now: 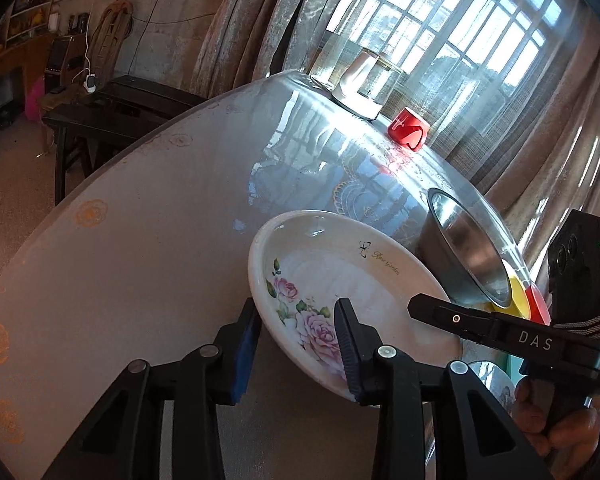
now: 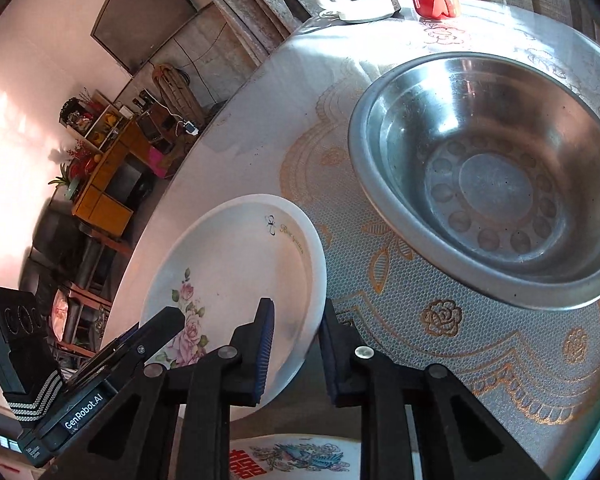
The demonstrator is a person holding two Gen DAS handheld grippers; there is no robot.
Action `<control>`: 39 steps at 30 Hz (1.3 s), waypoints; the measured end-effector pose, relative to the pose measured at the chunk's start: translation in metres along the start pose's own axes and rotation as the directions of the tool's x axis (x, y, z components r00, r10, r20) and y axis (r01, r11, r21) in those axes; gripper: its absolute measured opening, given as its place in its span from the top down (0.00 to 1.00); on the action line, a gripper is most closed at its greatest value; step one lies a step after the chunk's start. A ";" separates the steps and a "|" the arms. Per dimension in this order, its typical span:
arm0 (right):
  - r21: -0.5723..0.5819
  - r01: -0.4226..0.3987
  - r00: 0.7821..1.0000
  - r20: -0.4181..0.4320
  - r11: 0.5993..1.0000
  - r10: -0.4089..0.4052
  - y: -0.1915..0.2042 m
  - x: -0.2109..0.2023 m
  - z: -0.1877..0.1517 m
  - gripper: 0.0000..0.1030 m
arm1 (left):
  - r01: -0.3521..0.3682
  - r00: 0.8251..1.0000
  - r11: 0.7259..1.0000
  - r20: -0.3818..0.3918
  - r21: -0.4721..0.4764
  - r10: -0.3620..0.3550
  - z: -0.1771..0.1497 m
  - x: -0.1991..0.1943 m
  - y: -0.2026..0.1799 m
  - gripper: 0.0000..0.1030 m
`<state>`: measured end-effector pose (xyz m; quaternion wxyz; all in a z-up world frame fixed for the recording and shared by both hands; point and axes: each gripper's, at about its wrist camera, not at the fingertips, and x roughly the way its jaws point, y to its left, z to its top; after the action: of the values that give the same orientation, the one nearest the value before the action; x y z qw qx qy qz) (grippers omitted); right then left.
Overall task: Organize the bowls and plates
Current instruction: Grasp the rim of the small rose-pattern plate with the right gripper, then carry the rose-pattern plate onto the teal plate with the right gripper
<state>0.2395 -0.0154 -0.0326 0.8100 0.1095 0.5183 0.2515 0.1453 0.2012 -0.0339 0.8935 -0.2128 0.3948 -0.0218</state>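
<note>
I'm in a home's living-dining room: round table (image 2: pixel 260 92) under a lace-print cover, curtains (image 1: pixel 244 12) at the barred window (image 1: pixel 452 28), a wooden cabinet (image 2: pixel 108 176) holding ornaments

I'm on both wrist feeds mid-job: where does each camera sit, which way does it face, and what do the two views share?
Left wrist: on the left gripper, looking along its fingers down at the rose plate, whose left rim sits between them; the right gripper and a hand show at right.
Right wrist: on the right gripper, fingers astride the plate's right rim, steel bowl beyond; the left gripper shows at left.
Shared: the plate, steel bowl, red cup and white kettle on the round table.
</note>
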 end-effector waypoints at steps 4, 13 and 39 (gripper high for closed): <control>-0.014 0.000 1.000 0.014 1.000 0.001 0.000 -0.008 -0.005 0.79 | 0.009 1.000 1.000 0.013 0.003 -0.009 -0.001 -0.006 -0.001 0.64; -0.033 -0.026 0.995 0.096 0.999 0.029 0.000 -0.049 -0.020 0.79 | 0.039 0.996 0.997 0.075 0.072 -0.044 -0.008 -0.038 -0.024 0.64; 0.180 0.059 0.952 0.286 0.982 -0.109 -0.093 -0.193 -0.128 0.79 | 0.247 0.968 0.901 -0.041 0.357 -0.249 -0.076 -0.059 -0.198 0.62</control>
<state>0.0871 -0.2055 0.0214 0.8759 0.1918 0.4156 0.1527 0.0762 0.0064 0.0404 0.9084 -0.0944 0.3512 -0.2065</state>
